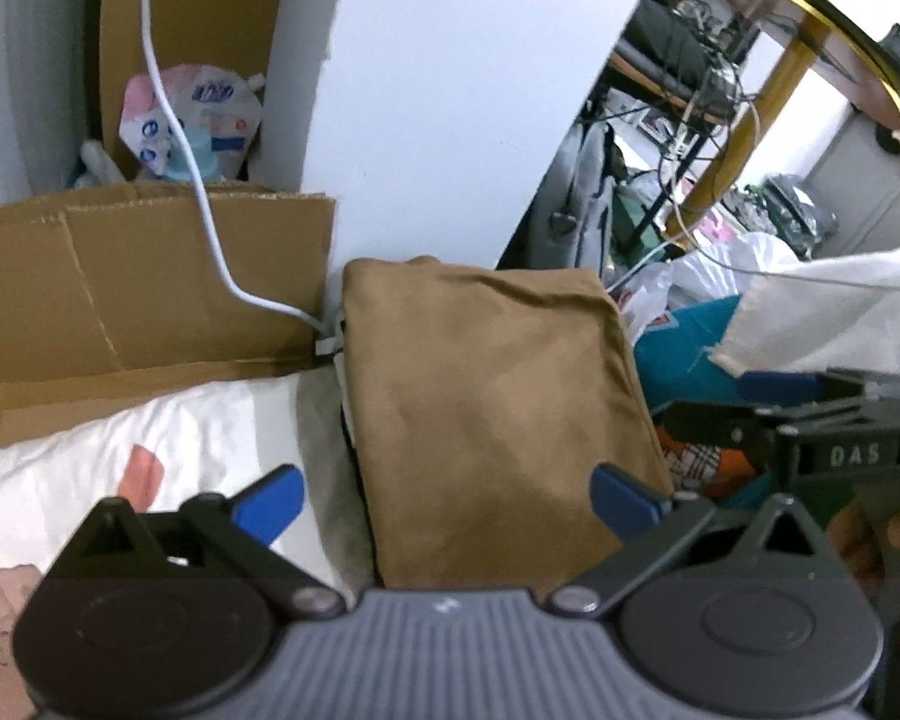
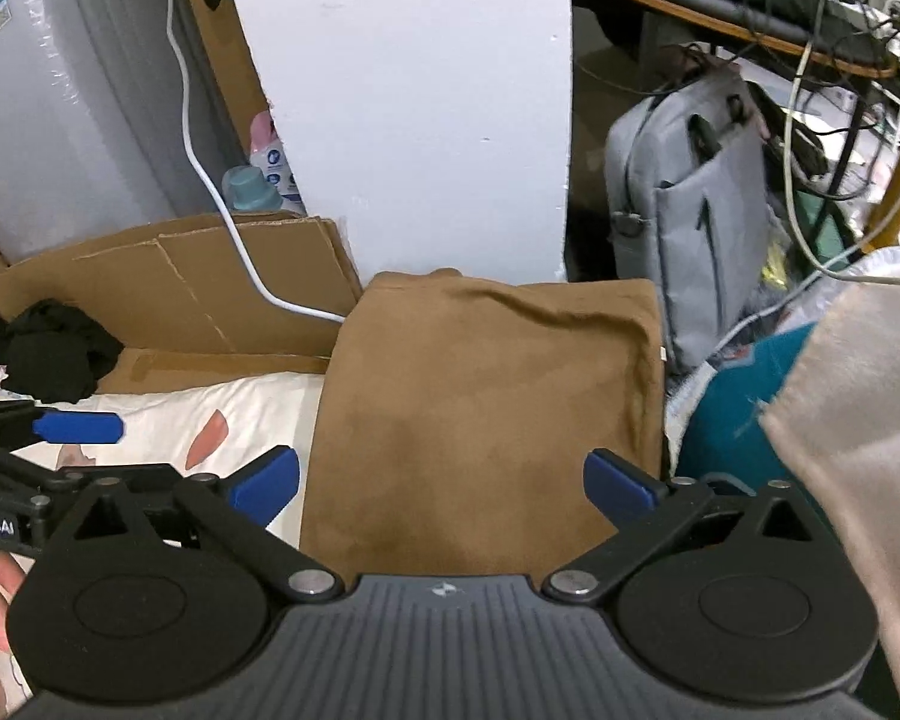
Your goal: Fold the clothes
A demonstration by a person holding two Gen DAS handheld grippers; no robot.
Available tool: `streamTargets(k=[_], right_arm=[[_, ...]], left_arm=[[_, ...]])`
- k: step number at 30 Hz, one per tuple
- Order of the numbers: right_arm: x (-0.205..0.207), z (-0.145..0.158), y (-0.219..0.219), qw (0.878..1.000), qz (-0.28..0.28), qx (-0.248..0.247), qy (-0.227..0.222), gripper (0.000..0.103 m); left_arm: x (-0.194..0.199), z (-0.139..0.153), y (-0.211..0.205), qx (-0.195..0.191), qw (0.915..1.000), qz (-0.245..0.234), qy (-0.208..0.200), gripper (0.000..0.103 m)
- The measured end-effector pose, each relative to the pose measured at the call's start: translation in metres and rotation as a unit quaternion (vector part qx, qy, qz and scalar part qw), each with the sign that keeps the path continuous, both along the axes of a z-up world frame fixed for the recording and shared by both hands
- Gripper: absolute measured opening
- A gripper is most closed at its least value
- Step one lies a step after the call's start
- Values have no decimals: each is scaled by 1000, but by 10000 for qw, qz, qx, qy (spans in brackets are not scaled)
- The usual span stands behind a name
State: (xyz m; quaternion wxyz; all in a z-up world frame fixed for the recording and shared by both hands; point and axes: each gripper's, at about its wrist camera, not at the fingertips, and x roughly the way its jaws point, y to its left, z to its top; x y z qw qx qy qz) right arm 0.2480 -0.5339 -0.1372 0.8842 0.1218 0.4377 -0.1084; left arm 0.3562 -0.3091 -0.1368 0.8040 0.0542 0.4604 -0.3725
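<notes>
Looking down from the left wrist, the left gripper (image 1: 447,501) has its blue-tipped tongs spread wide with nothing pinched. Between and beyond them lies the folded brown garment (image 1: 486,396), a neat rectangle resting on the white patterned bedding (image 1: 168,450) at its far edge, against the white wall (image 1: 438,108). Flattened cardboard (image 1: 138,282) lines that edge to the left, with a white cable (image 1: 210,228) running down to the garment's corner. To the right this view catches the right gripper (image 1: 810,414) from the side, and a round gold-rimmed table (image 1: 810,42) farther off (neither appears in the other camera).

From the right wrist, the right gripper (image 2: 441,483) is equally spread and empty above the same brown garment (image 2: 486,414). Only here do a grey backpack (image 2: 690,204) beside the wall, a black cloth heap (image 2: 60,348) on the cardboard, and the left gripper's blue tip (image 2: 78,427) at the left edge show.
</notes>
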Motion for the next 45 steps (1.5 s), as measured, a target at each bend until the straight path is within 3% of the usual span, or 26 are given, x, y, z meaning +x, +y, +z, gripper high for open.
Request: streamTargets(k=[5,12,24,27,32,35,42,45], right_arm=[[-16,16,10,9995,-122,-283,-2,103],[-42,38,26,9993,-226,-307,-1,103],[-91,82,75,9982,5,-531,-283,103],[-108,94,91,9969,83,-600,-505,103],[-140,107,110,9930,127,-833,-823,103],[-157,112,119,9906,121,-977,-954,103],[-190,125,136,9851,59,-1294,-1132,103],[-205,132,143,9832,21,-1374,-1198,103]], left_arm=[[-19,16,9,269,9989,187,-334,103],[-40,45,33,289,9974,458,-469,103],[-94,91,83,-53,9964,448,-721,103],[-114,101,94,-66,9951,402,-903,103],[-148,120,114,36,9862,401,-1609,103],[-156,124,125,-84,9881,435,-1476,103],[-184,135,151,-57,9860,515,-1587,103],[-195,143,167,-268,9845,694,-1591,103]])
